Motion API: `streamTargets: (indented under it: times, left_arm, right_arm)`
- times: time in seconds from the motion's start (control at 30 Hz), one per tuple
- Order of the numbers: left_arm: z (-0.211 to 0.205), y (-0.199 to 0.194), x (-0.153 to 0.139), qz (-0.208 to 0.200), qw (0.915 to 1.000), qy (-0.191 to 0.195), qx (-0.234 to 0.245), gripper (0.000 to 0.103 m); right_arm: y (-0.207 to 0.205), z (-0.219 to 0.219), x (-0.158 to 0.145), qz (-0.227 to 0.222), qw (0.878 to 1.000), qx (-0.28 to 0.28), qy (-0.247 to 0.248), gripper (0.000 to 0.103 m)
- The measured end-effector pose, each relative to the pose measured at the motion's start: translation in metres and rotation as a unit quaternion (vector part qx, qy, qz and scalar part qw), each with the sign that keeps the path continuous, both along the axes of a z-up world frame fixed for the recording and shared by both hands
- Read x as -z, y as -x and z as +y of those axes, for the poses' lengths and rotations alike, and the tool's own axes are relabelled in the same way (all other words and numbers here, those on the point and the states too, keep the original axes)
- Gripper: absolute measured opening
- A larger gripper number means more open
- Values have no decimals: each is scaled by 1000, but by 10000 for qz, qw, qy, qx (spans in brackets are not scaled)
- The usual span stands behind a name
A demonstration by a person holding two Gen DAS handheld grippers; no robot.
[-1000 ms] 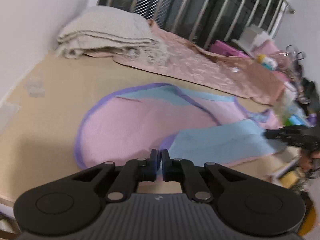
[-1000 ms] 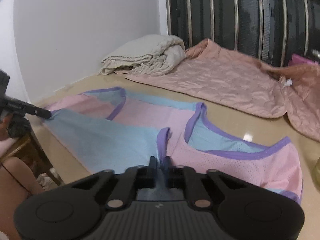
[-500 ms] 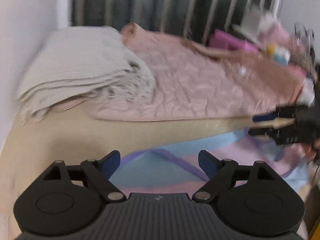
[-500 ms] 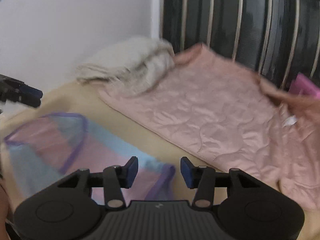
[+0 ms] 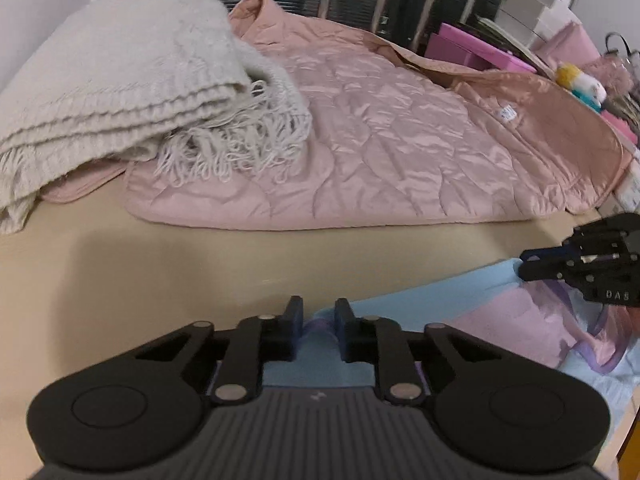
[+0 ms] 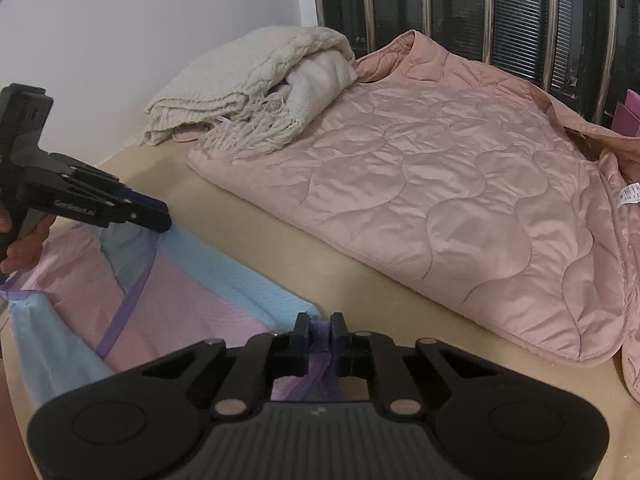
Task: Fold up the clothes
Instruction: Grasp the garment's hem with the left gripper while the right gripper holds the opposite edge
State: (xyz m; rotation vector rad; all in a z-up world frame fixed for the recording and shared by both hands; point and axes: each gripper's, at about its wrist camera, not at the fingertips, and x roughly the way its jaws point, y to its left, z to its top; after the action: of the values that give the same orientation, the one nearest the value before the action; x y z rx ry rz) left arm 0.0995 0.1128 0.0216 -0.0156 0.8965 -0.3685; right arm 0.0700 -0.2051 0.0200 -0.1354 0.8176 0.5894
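The left tongs [image 5: 317, 322] sit at the bottom centre of the left wrist view, their jaws closing on a bunched edge of the pink, blue and purple garment [image 5: 508, 320] that shows between the pads. The right tongs [image 6: 320, 334] do the same at the bottom centre of the right wrist view — jaws closing, with a purple-trimmed fold of the garment [image 6: 180, 304] pinched between them.

The garment lies on the tan bed surface [image 5: 140, 272], spread low in both frames: toward the lower right in the left view, toward the lower left in the right view. Each camera catches the other tool from the side: the right tongs [image 5: 536, 266] enter at the right edge of the left view, their tips on the light-blue edge, and the left tongs [image 6: 160, 216] reach in from the left edge of the right view, with a hand [image 6: 24, 248] partly visible behind them.

Only the left view shows the pink boxes [image 5: 476, 48] and small clutter at upper right. Both show the folded cream blanket [image 5: 120, 80] with fringe and the quilted pink coverlet [image 6: 460, 200] beyond the garment, against dark bars.
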Motion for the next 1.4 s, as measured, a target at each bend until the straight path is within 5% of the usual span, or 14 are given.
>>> streamTargets:
  times: [0.23,0.4,0.57,0.63,0.73,0.93,1.13,1.23,1.3,1.4]
  left_arm:
    - [-1,34,-24,-640,9979,19,58,4]
    - [1,101,-46,-1262,9914,-229,254,5]
    - [15,153,-14,-830,9957,-377,-159,9]
    - [27,161,-5,-685,9949,-422,-603,41]
    - [47,163,-14,-650,9923,43,-1054,50]
    - [64,115,-16,-336,9765,605,-2041,55]
    - [75,99,7,-525,9551,1136,-2685,25]
    - [92,108,16,-584,9390,1211,-3167,24]
    - [101,115,17,-619,9315,1329,-3330,25]
    - [106,129,10,-784,9163,1489,-3634,45]
  right_arm:
    - [30,-3,-26,-511,9985,-1,-208,8]
    - [97,-11,-52,-1151,9919,-483,-218,8]
    - [153,-6,-33,-1041,9889,-1042,201,8]
    - [171,-2,-21,-952,9868,-1243,410,15]
    - [178,-7,-26,-1085,9863,-1204,316,30]
    - [146,-20,-39,-1232,9911,-450,-231,35]
    - [147,5,-8,-987,9928,-583,-334,32]
    - [159,7,7,-717,9940,-690,-452,32]
    - [170,4,11,-777,9938,-629,-479,32]
    - [182,-13,-1,-1098,9910,-328,-688,33]
